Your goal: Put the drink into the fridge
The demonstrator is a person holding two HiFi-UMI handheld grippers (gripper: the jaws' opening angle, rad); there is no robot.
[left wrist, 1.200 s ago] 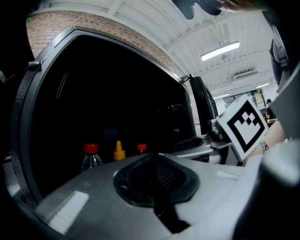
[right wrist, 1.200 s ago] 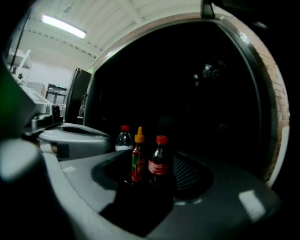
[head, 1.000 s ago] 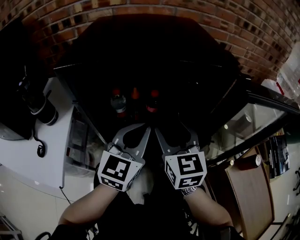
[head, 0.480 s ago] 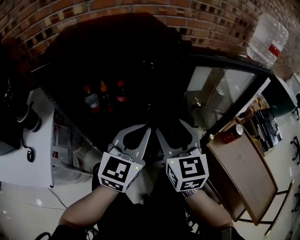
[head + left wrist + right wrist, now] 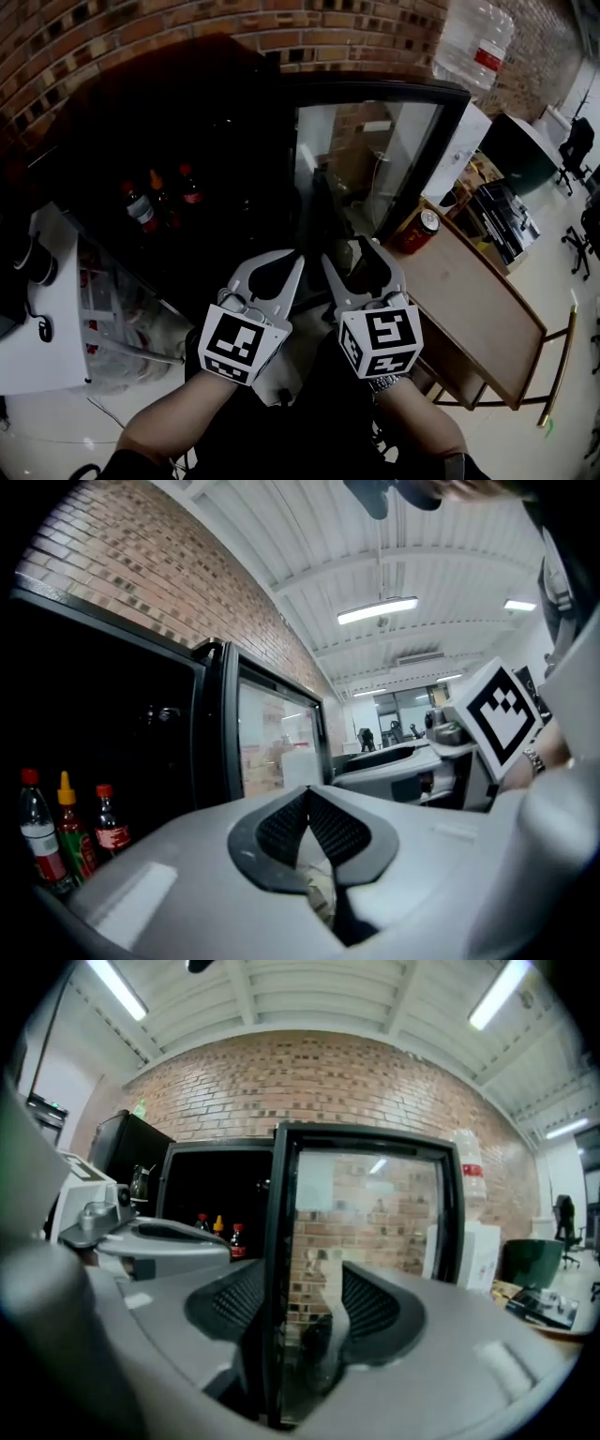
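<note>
A red drink can (image 5: 418,232) stands at the near corner of a wooden table (image 5: 473,305), right of the fridge. The fridge (image 5: 169,122) is dark inside, and its glass door (image 5: 366,159) stands swung open. My left gripper (image 5: 297,254) (image 5: 307,794) is low in the middle of the head view, shut with nothing in it. My right gripper (image 5: 350,251) (image 5: 302,1274) hangs beside it, open and empty, left of the can and apart from it. In the right gripper view the door's dark edge (image 5: 274,1269) shows through the gap between the jaws, and the pads do not press on it.
Three small bottles (image 5: 159,202) (image 5: 66,832) (image 5: 217,1230) stand on a fridge shelf at the left. A white counter with a machine (image 5: 42,309) lies to the left. A water jug (image 5: 473,42) stands behind the door. Black desks and office chairs (image 5: 572,150) fill the far right.
The head view has swung to the right: the fridge's inside slid left, and the open glass door, the can and the wooden table came towards the middle. Both grippers kept their places and states.
</note>
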